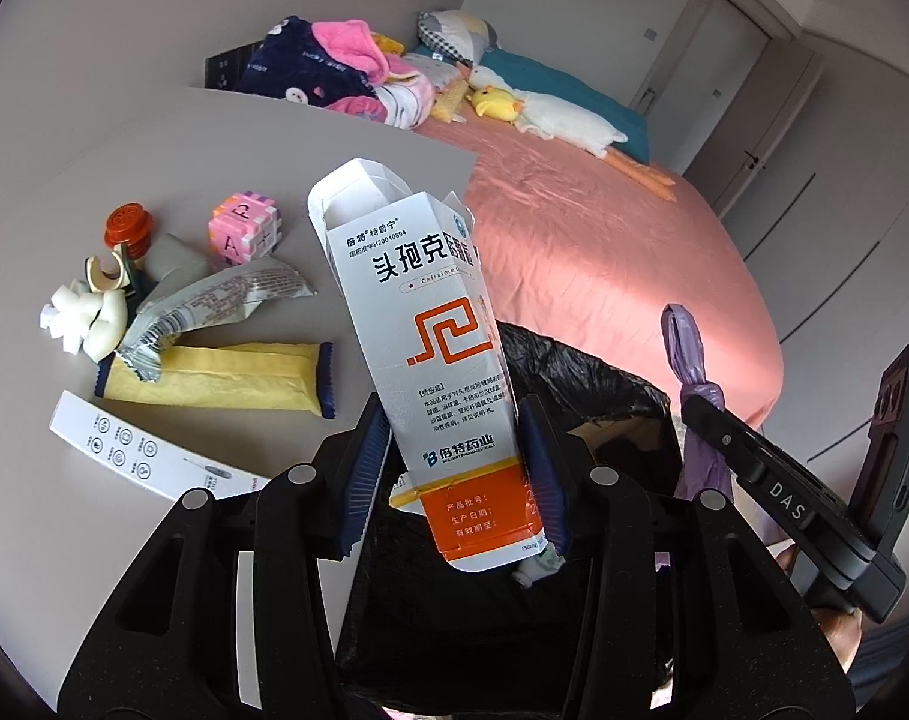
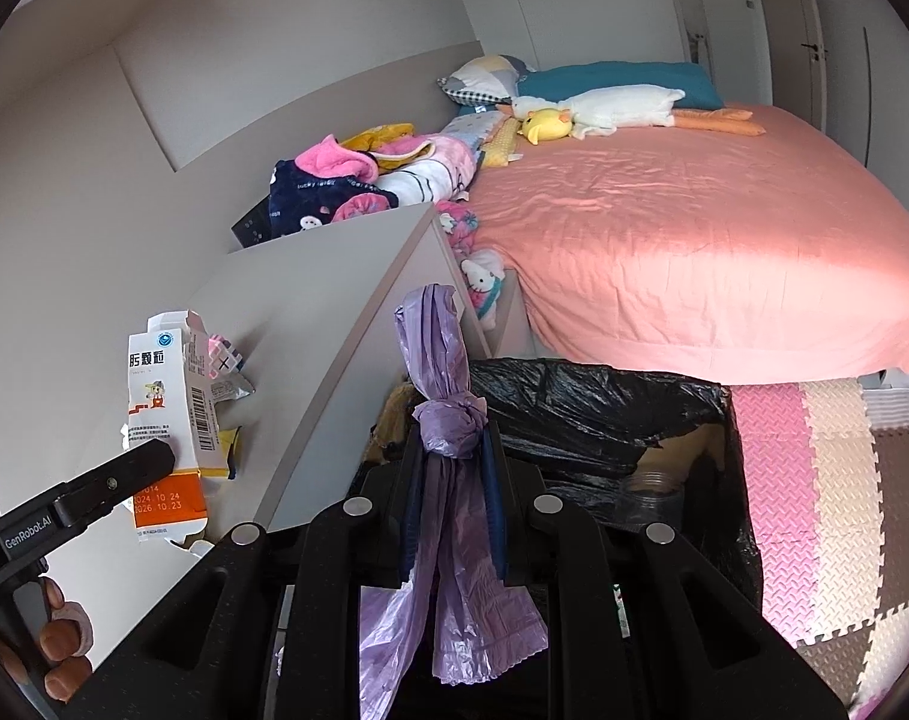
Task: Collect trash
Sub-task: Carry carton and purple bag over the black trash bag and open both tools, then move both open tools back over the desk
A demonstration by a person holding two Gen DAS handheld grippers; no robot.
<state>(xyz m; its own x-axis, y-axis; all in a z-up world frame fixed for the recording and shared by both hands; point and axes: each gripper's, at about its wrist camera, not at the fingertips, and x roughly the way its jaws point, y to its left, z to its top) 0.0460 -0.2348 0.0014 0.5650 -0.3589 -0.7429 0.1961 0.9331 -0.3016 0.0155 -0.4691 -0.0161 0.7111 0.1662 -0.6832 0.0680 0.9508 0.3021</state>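
My left gripper (image 1: 454, 468) is shut on the lower part of a white and orange medicine box (image 1: 418, 300), which it holds upright at the table's edge beside a bin with a black liner (image 1: 586, 384). My right gripper (image 2: 451, 480) is shut on a knotted purple plastic bag (image 2: 448, 420) just in front of the same bin (image 2: 604, 414). The bag's tail hangs below the pads. On the grey table (image 1: 154, 150) lie a yellow wrapper (image 1: 214, 378), a torn silver wrapper (image 1: 226, 300), a flat white carton (image 1: 130, 450) and white foam bits (image 1: 88, 318).
A pink puzzle cube (image 1: 244, 228) and an orange cap (image 1: 130, 228) also sit on the table. Behind it is a pile of clothes (image 2: 358, 180). A bed with a pink cover (image 2: 694, 240) fills the right side. Foam floor mats (image 2: 814, 480) lie beside the bin.
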